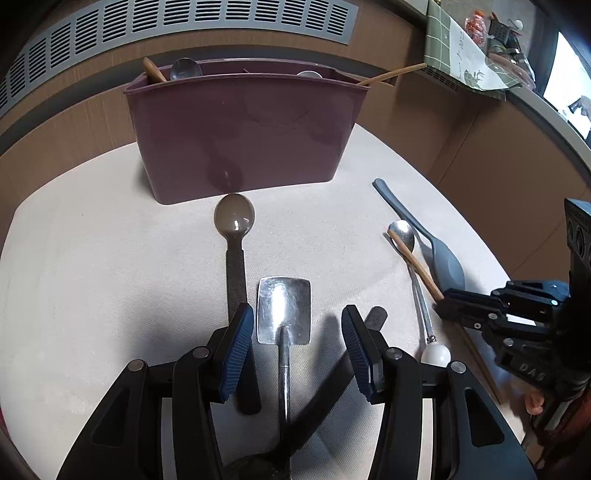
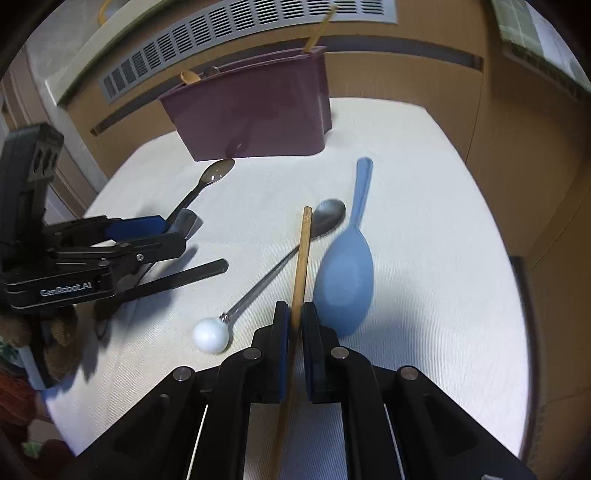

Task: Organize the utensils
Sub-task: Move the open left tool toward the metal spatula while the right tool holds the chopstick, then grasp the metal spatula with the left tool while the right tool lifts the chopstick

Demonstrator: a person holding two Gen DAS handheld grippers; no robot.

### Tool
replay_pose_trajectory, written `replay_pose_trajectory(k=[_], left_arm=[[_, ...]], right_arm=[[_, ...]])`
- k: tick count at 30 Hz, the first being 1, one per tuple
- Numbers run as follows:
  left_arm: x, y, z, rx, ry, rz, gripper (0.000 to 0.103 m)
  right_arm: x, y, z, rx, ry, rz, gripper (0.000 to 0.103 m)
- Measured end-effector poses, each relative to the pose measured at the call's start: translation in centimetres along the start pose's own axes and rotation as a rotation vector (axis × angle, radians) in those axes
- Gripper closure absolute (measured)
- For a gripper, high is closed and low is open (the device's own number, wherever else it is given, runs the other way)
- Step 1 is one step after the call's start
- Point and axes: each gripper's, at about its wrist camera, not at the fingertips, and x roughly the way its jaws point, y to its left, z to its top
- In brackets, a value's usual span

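My left gripper (image 1: 297,308) stands open low over the white cloth, its fingers on either side of a silver square-bowled spoon (image 1: 283,310) without touching it. A brown spoon with a black handle (image 1: 234,216) lies just left of it, pointing at the purple bin (image 1: 240,140). My right gripper (image 2: 295,306) has a wooden chopstick (image 2: 304,243) in the narrow gap between its pads, open by a sliver. The chopstick's far end rests across a metal spoon with a white ball end (image 2: 328,216). A blue rice paddle (image 2: 345,277) lies right of it.
The purple bin (image 2: 251,118) at the cloth's far edge holds spoons and wooden sticks. A black-handled utensil (image 2: 192,273) lies under the left gripper (image 2: 177,232). A brown wall with a grey vent (image 1: 184,22) runs behind. The cloth's right edge (image 2: 517,295) is near.
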Motion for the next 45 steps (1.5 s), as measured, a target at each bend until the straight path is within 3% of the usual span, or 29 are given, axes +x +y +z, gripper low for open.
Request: replay_pose_trajectory(k=[5,13,15,17,24,30,35,37,41,45], left_arm=[[0.7,-0.1,0.7,0.022,0.002,0.000,0.053],[2.0,-1.8,1.4,0.111,0.039,0.155,0.053],[2.0,-2.0,1.4,0.095,0.036,0.137,0.053],[2.3,-2.1,1.2,0.066,0.058,0.050,0.053],[2.0,-1.5,0.6,0.067,0.027,-0.001,0.053],[1.7,-1.8,0.4,0.127,0.059,0.023,0.054],[2.4,-2.9,0.9,0.149,0.078,0.087,0.057],[2.5,-3.0,1.0,0.129,0.071,0.091,0.069],[1.3,-2.1,0.1,-0.001,0.050,0.042,0.070],[-2.1,-1.6,-1.1,-0.079,-0.073,0.072,0.070]], right_arm=[[0.5,1.4,0.3,-0.081,-0.011,-0.084,0.096],[0.1,-0.4,-0.1,0.016,-0.036,0.003,0.096],[0.0,-0.6,-0.1,0.027,-0.039,0.014,0.096],[-0.1,-0.6,-0.3,0.025,-0.046,0.016,0.096],[-0.2,-0.6,-0.6,0.004,-0.046,0.015,0.096],[-0.3,-0.7,-0.7,-0.002,-0.044,0.011,0.096],[-0.2,-0.4,-0.5,-0.014,-0.042,-0.014,0.096],[-0.2,-0.3,-0.5,-0.020,-0.041,-0.023,0.095],[-0.4,-0.3,-0.4,-0.038,-0.038,-0.038,0.095],[0.0,-0.3,-0.1,-0.063,-0.016,-0.025,0.091]])
